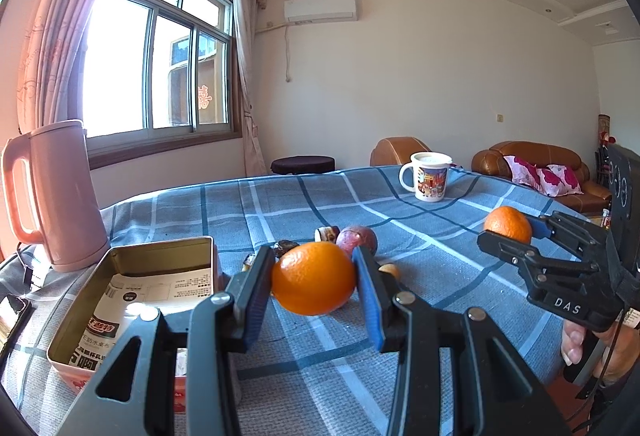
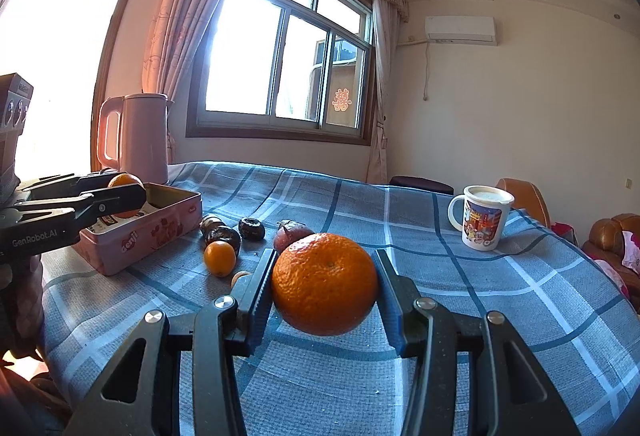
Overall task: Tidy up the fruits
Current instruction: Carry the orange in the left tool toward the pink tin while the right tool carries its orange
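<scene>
My left gripper (image 1: pixel 314 278) is shut on an orange (image 1: pixel 314 279) and holds it above the checked cloth, right of the open pink tin (image 1: pixel 160 256). It shows in the right wrist view (image 2: pixel 126 196) with its orange (image 2: pixel 125 182) over the tin (image 2: pixel 160 232). My right gripper (image 2: pixel 325 284) is shut on a larger orange (image 2: pixel 325 284), held above the table; it shows at the right of the left wrist view (image 1: pixel 508 228). On the cloth lie a small orange (image 2: pixel 219 258), a reddish fruit (image 2: pixel 292 234) and dark fruits (image 2: pixel 251 228).
A pink kettle (image 2: pixel 138 138) stands behind the tin. A printed mug (image 2: pixel 482 218) stands at the far right of the table (image 2: pixel 480 296). A small tan nut (image 2: pixel 240 278) lies near my right gripper. Brown sofas stand beyond the table.
</scene>
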The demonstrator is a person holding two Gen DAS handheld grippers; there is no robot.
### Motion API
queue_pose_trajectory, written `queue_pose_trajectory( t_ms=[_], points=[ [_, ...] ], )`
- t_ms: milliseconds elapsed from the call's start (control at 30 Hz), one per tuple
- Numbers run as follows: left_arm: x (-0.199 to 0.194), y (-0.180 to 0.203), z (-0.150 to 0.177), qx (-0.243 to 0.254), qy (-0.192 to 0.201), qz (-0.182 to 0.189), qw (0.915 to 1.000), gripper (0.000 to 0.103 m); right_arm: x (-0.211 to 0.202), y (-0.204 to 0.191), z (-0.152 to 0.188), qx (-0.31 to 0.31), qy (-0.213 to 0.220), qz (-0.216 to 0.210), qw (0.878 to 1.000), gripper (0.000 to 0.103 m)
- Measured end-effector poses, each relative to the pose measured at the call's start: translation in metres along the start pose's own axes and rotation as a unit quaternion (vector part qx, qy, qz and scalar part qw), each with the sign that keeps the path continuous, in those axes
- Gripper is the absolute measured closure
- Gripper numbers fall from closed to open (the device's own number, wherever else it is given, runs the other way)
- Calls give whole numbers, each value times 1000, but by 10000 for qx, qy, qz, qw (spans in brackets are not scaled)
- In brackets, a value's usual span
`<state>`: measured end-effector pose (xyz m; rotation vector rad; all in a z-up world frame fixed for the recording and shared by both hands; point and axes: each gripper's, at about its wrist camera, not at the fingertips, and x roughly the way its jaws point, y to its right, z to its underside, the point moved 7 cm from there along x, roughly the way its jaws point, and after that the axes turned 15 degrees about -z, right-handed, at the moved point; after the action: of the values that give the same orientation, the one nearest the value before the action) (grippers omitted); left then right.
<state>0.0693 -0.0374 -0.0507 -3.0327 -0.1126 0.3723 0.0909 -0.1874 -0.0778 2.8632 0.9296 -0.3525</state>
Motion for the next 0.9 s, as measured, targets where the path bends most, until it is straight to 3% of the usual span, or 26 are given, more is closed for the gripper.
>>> queue_pose_trajectory(
  t_ms=[567,900],
  points=[
    [-7,-11,-14,10,236,-229,9995,61,2,0,-9,13,71,-47,10000,54],
    [2,-42,-20,-45,-13,-566,9984,61,20,-24,-38,-48,0,-523,9986,54]
  ],
)
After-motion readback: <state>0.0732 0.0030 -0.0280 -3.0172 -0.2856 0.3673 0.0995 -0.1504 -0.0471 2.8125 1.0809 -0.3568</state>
